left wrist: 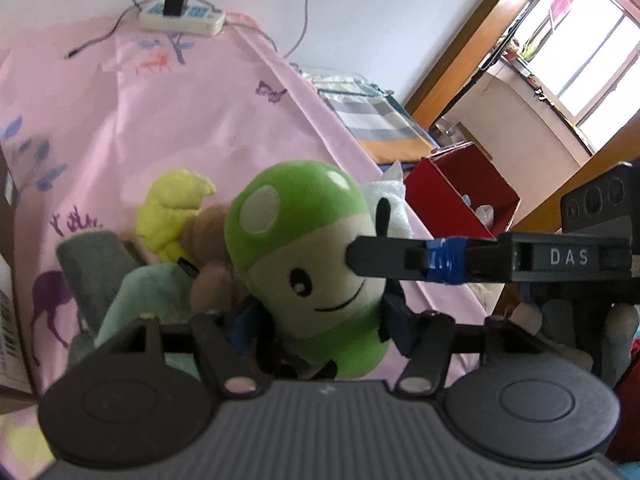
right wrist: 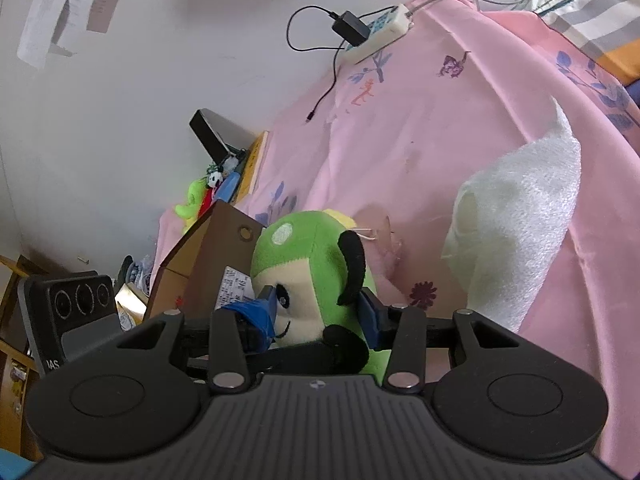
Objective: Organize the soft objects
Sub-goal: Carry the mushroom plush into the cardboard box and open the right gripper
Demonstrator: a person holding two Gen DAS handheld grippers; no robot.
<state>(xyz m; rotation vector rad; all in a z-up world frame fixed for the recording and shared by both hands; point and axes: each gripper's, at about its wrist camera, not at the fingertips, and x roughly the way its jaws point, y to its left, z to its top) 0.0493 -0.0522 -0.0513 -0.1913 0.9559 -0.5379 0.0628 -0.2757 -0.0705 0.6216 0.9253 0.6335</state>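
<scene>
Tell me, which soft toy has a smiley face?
The green mushroom plush, between the left gripper fingers. It has black eyes and a curved smile; the yellow plush and brown plush behind it show no face.

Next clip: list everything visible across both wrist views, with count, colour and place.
green mushroom plush: 1, green and cream, between both claws
yellow plush: 1, yellow, behind the mushroom
brown plush: 1, brown, beside the mushroom
towels: 2, grey and teal, piled at the left-view left
white towel: 1, white, on the sheet
pink sheet: 1, pink, printed, under everything
power strip: 1, white, black charger plugged in, by the wall
red box: 1, red, past the sheet's edge
cardboard box: 1, brown, behind the mushroom in the right view
left claw: 1, black, gripping the plush's base
right claw: 1, black, blue-taped, gripping its face
</scene>
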